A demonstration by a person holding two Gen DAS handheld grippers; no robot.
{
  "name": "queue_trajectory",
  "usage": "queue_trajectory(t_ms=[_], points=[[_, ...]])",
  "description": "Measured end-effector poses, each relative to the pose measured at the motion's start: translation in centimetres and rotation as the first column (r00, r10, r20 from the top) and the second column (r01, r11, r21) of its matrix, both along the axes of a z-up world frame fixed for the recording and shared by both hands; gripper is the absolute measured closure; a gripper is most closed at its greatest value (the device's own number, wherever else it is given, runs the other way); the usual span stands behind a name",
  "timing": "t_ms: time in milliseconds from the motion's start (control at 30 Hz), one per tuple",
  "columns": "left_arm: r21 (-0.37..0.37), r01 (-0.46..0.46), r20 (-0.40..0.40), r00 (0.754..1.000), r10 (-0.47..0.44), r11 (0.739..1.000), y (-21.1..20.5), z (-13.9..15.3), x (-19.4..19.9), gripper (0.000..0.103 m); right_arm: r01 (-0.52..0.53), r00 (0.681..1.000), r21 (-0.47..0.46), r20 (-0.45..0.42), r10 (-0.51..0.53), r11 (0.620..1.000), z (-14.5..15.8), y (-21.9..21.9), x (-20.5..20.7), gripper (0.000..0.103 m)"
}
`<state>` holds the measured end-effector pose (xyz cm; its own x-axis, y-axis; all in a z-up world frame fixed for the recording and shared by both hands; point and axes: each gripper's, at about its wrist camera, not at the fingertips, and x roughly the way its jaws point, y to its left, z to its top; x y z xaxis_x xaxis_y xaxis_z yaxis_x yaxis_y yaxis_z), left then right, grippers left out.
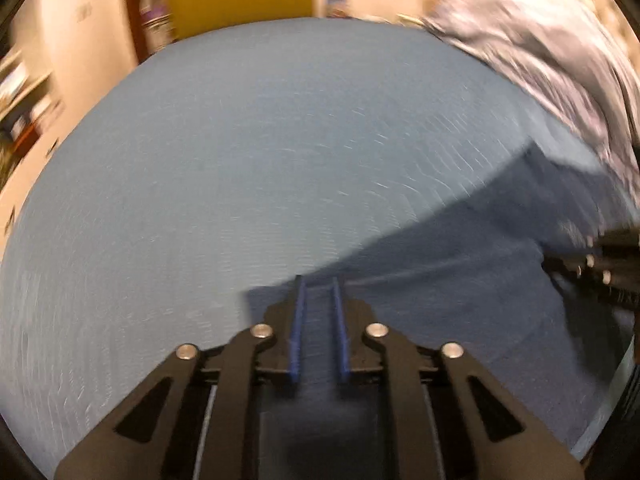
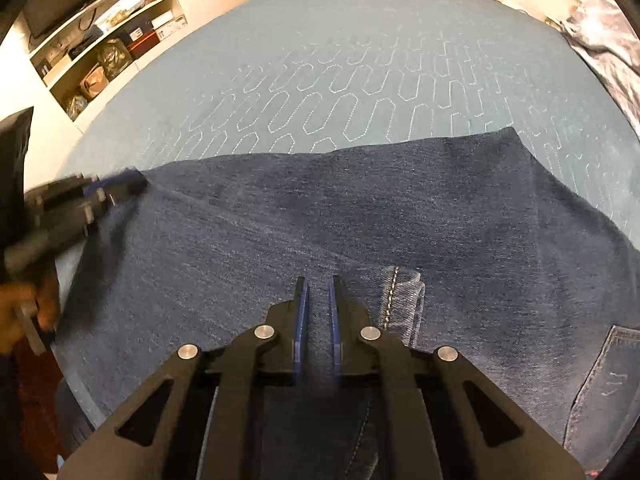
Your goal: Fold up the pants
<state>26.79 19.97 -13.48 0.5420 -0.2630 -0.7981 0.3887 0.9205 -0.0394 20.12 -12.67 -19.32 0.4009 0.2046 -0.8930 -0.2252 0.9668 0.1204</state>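
Fingers of your right gripper [image 2: 318, 320] sit a narrow gap apart over the jeans [image 2: 360, 216], denim showing between them; whether they pinch it you cannot tell. Your left gripper [image 1: 318, 320] does likewise at the jeans' blurred left corner. Jeans stretch across mid-frame on the blue bedspread [image 2: 340, 40]; shelves [image 2: 100, 48] sit upper left.

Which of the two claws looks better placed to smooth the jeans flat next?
Probably the right claw: it sits over the middle of the jeans, steady and sharp in view. The left claw is at the denim's edge on the blue bedspread, and its view is motion-blurred.
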Motion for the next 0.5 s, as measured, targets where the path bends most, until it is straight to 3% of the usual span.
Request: queue_trajectory(t_ms=[100, 133, 167, 200, 233, 267, 300, 333, 433, 500], points=[[-0.023, 0.049, -0.001, 0.999, -0.049, 0.999, 0.2, 0.4, -0.9, 0.087, -0.008, 1.000, -0.027, 0.009, 0.009, 1.000, -0.2, 0.5, 0.0, 0.096], [0.039, 0.018, -0.004, 1.000, -0.018, 0.999, 0.5, -0.4, -0.7, 0.091, -0.004, 1.000, -0.026, 0.009, 0.004, 1.000, -0.2, 0.6, 0.1, 0.096], [0.042, -0.006, -0.006, 1.000, 0.006, 0.999, 1.1, -0.6, -0.4, 0.091, -0.001, 1.000, -0.026, 0.010, 0.001, 1.000, -0.3, 0.6, 0.0, 0.096], [0.031, -0.077, -0.002, 0.997, 0.077, 0.997, 2.2, -0.3, -0.2, 0.081, -0.003, 1.000, -0.032, 0.013, 0.003, 0.999, -0.2, 0.6, -0.1, 0.096], [0.021, -0.159, 0.006, 0.987, 0.159, 0.987, 3.6, 0.4, -0.4, 0.078, -0.006, 1.000, -0.040, 0.016, 0.007, 0.999, -0.2, 0.7, -0.2, 0.096], [0.001, -0.184, 0.017, 0.983, 0.184, 0.983, 4.3, 0.9, -0.8, 0.078, -0.011, 1.000, -0.050, 0.019, 0.012, 0.999, -0.2, 0.7, -0.3, 0.096], [-0.064, -0.195, 0.020, 0.980, 0.197, 0.979, 5.7, 1.9, -2.1, 0.073, -0.014, 1.000, -0.055, 0.019, 0.015, 0.998, -0.2, 0.7, -0.6, 0.096], [-0.119, -0.207, 0.005, 0.978, 0.209, 0.971, 6.7, 2.5, -3.3, 0.061, -0.014, 1.000, -0.057, 0.017, 0.015, 0.998, -0.2, 0.5, -0.8, 0.096], [-0.260, -0.247, -0.091, 0.969, 0.231, 0.933, 9.1, 2.2, -8.4, 0.058, -0.014, 1.000, -0.079, 0.002, 0.014, 0.997, -0.1, 1.0, -0.7, 0.096], [-0.345, -0.272, -0.170, 0.959, 0.226, 0.898, 9.8, 0.5, -11.8, 0.058, -0.022, 1.000, -0.119, 0.003, 0.022, 0.993, -0.1, 1.7, -0.5, 0.095]])
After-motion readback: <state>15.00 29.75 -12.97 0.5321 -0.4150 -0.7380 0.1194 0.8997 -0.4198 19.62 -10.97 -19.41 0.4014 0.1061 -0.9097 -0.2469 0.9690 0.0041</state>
